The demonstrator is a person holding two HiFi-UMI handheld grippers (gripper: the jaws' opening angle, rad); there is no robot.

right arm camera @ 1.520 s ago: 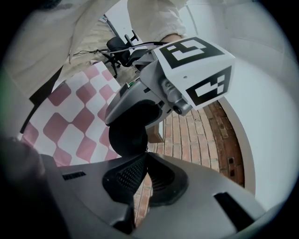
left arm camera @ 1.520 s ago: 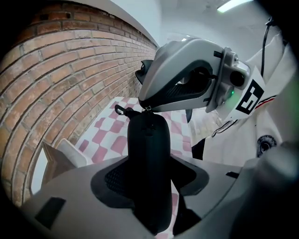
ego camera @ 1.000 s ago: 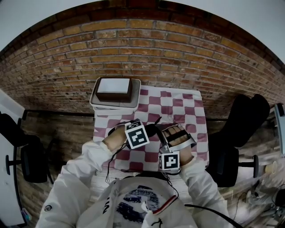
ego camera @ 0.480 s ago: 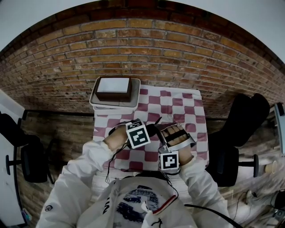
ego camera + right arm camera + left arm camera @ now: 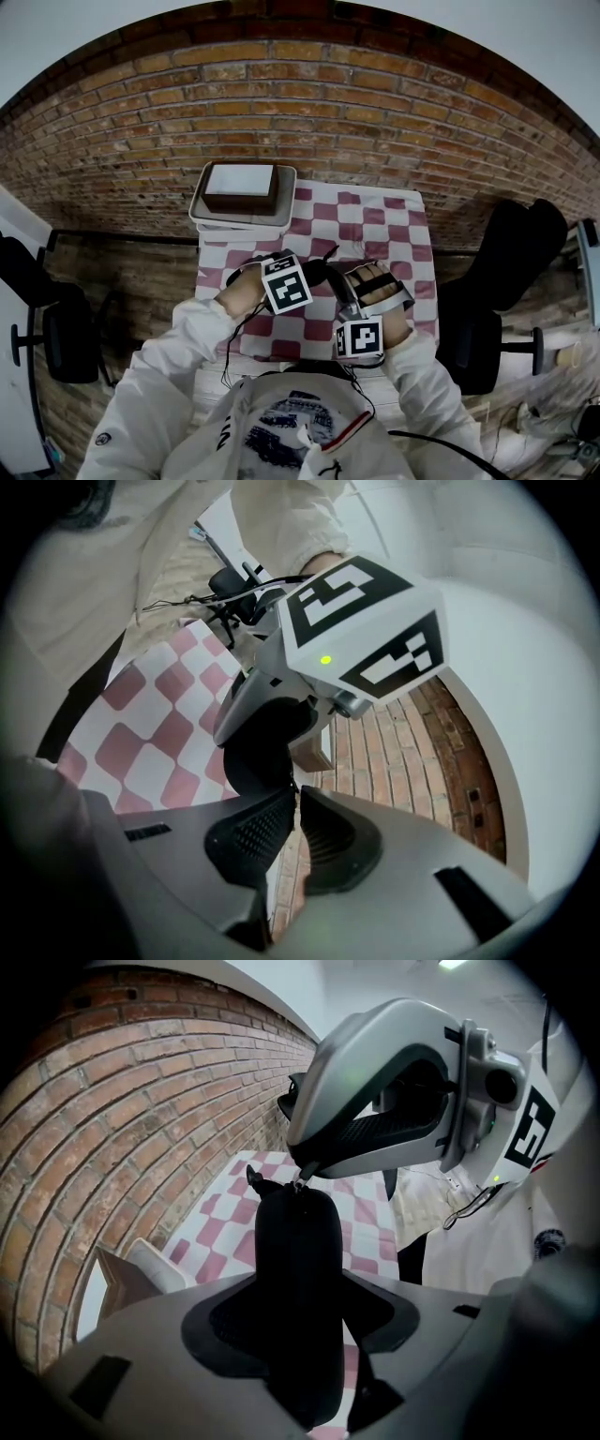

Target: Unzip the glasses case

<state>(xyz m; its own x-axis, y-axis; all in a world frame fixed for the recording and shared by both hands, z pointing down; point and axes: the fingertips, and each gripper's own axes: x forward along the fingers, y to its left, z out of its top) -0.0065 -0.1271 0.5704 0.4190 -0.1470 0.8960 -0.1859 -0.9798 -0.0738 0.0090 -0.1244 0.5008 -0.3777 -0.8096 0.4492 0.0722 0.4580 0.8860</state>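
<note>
- Two grippers, one per hand, meeting over the near middle of the checked cloth point(image 5: 375, 220) on the table.
- Clamped between the pads of the left gripper point(image 5: 300, 1321): black glasses case point(image 5: 298, 1241), lengthwise along the jaws, rounded end pointing away from the hand.
- Left pads pressed on both flanks of the case, spread only as wide as the case itself.
- From the head view: case just right of the left marker cube, between the two hands, above the near half of the cloth.
- Pinched in the right gripper point(image 5: 292, 799): small metal zipper pull point(image 5: 299, 1183) at the far rounded end of the case.
- Right jaws all but together, a mere sliver between the pads, with the pull at their tips.
- Right gripper reaching in from the right, its tips touching the case's end from above in the left gripper view.
- Whether any stretch of the zip lies open: cannot tell, black on black.
- On the far left corner of the table: pale tray point(image 5: 200, 220) holding a brown box point(image 5: 242, 192) with a white top, well apart from the case.
- Beyond the far edge of the table: brick wall point(image 5: 281, 103).
- Beside the table: black chair point(image 5: 66, 342) on the left, another black chair on the right.
- Nearest of all: white sleeves point(image 5: 178, 347) running from the body out to both hands.
</note>
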